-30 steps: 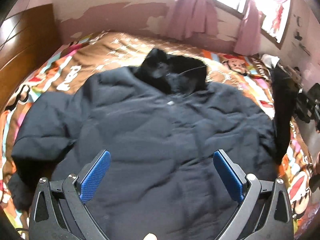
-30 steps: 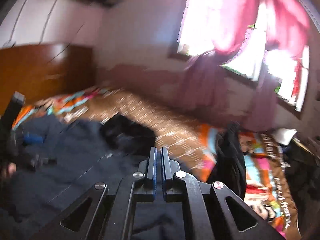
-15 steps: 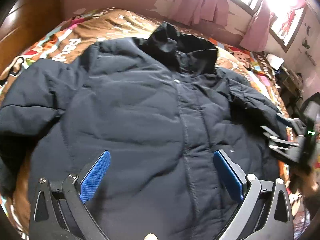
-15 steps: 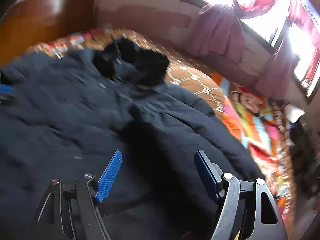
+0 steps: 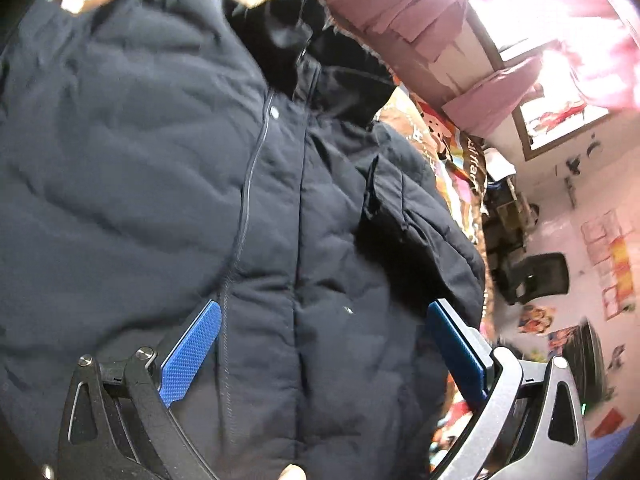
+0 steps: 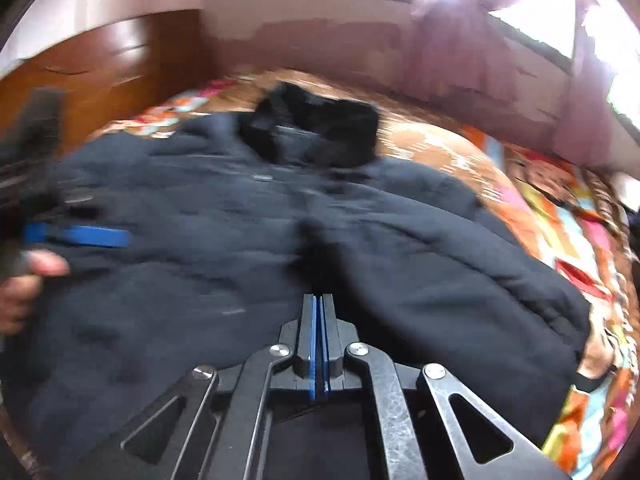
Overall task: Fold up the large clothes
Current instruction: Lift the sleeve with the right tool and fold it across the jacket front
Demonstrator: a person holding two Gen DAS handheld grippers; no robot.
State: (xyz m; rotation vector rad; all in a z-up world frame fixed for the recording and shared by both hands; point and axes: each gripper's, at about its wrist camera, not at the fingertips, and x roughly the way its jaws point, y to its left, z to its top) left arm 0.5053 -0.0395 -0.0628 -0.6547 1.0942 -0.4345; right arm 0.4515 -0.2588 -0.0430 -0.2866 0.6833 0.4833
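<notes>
Navy padded jacket (image 6: pixel 248 264): spread front-up across the patterned bed (image 6: pixel 560 216), filling the frame's centre (black collar at upper middle).
Left tongs (image 5: pixel 320 344): jaws wide, nothing gripped.
Right tongs (image 6: pixel 319 304): just closed, pads together, empty.
Edges: bedspread bare along the right.

The padded jacket (image 5: pixel 152 184) is showing dark navy with a black collar (image 5: pixel 320 52). The bedspread (image 6: pixel 440 148) is showing brown with bright cartoon prints, and the curtains (image 5: pixel 492 92) are glowing pink.

left wrist: close, angled down | right wrist: farther | shared: jacket (image 5: pixel 152 184)
</notes>
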